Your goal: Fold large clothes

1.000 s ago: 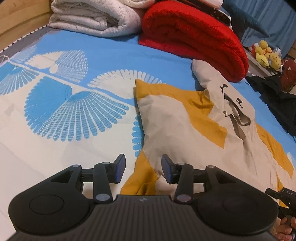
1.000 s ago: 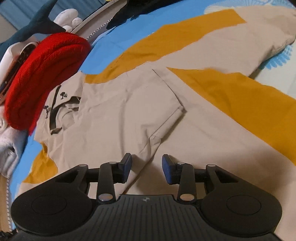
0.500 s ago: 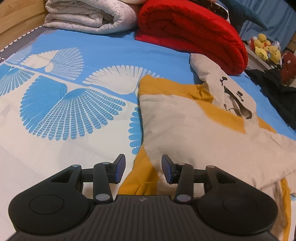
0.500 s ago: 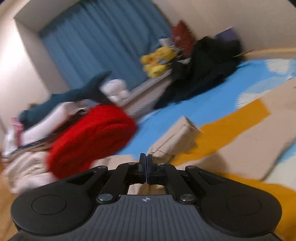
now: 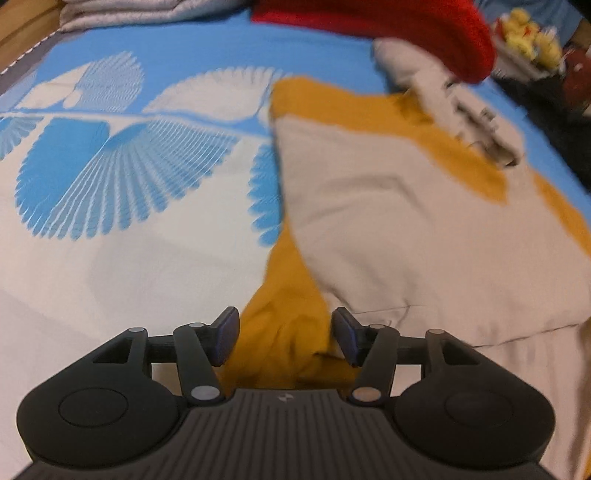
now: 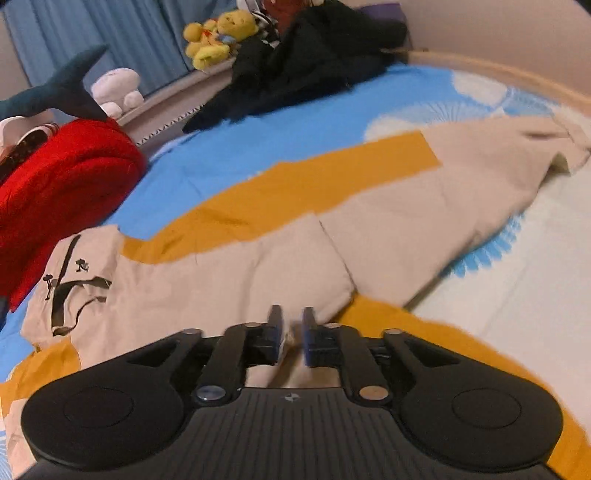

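Left gripper [image 5: 284, 338]: jaws spread wide, nothing clamped. A bunched mustard fold of the jacket [image 5: 424, 236] sits in the gap between my fingers; whether it touches the pads I cannot tell.

Right gripper [image 6: 291, 334]: jaws drawn in to a narrow gap with a bit of pale beige cloth between the pads. The view is blurred there, so I cannot tell if the pads actually pinch it or stand just off it.

The jacket, beige with mustard panels, lies spread on the bed [image 5: 110, 258], over the blue-and-white fan-print sheet. From the right wrist view, a beige flap is folded across the body, its corner just ahead of my right fingers; a long sleeve [image 6: 461, 192] runs off to the far right. The hood [image 6: 79, 280], with dark cords and toggles, lies at the left, near the rolled red blanket [image 6: 62, 177].

Beyond: a pile of black clothes [image 6: 306, 66], yellow plush toys [image 6: 218, 37], a shark plush [image 6: 62, 92], blue curtain [image 6: 122, 33]. Left wrist view shows a folded grey-white quilt [image 5: 147, 14] at the top edge.
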Demonstrator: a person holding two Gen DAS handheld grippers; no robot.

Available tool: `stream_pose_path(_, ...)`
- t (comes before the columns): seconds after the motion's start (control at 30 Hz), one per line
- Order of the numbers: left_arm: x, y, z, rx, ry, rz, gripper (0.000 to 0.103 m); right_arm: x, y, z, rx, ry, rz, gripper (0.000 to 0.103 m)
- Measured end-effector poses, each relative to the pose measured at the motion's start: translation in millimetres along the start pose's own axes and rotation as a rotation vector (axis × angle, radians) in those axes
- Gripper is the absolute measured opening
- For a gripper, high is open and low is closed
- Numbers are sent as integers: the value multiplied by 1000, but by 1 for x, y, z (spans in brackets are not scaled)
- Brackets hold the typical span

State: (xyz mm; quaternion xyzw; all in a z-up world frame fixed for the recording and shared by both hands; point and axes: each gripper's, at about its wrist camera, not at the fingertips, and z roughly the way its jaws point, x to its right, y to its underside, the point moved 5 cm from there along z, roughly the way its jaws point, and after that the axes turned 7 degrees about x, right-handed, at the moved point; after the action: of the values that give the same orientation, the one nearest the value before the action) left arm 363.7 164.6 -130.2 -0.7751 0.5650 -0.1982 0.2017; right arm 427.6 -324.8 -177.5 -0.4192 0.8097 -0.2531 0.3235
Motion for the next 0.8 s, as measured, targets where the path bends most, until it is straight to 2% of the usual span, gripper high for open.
stream_pose_path(0.07, -5, 3, 4, -17, -2, -19, 66, 12, -8, 9, -10, 30, 16, 26)
stream_pose_path(0.2, -6, 3, 2, -12, 8, -31, 62, 55, -15, 19, -62, 185, 58, 36)
stream_pose_path(0.27, -4, 4, 2, -10, 18, -28, 55, 78, -19, 22, -67, 235, 69, 38)
stream_pose_path(0.37, 0, 4, 1, -3, 37, -3, 39, 103, -22, 29, -88, 273, 74, 40)
stream_pose_path(0.43, 7, 4, -1, 5, 37, 28, 31, 117, -16, 36, -149, 239, 127, 41)
stream_pose_path(0.53, 12, 4, -1, 19, 39, 61, 24, 109, -15, 33, -159, 177, 89, 41)
stream_pose_path(0.6, 11, 3, 0, 27, 39, 59, 21, 100, -13, 31, -173, 119, 87, 28)
stream_pose_path(0.67, 10, 3, 0, 31, 41, 45, 21, 96, -12, 26, -168, 102, 100, 28)
stream_pose_path(0.8, 9, 1, 0, 45, 40, 45, 19, 96, -18, 21, -167, 7, 180, 28)
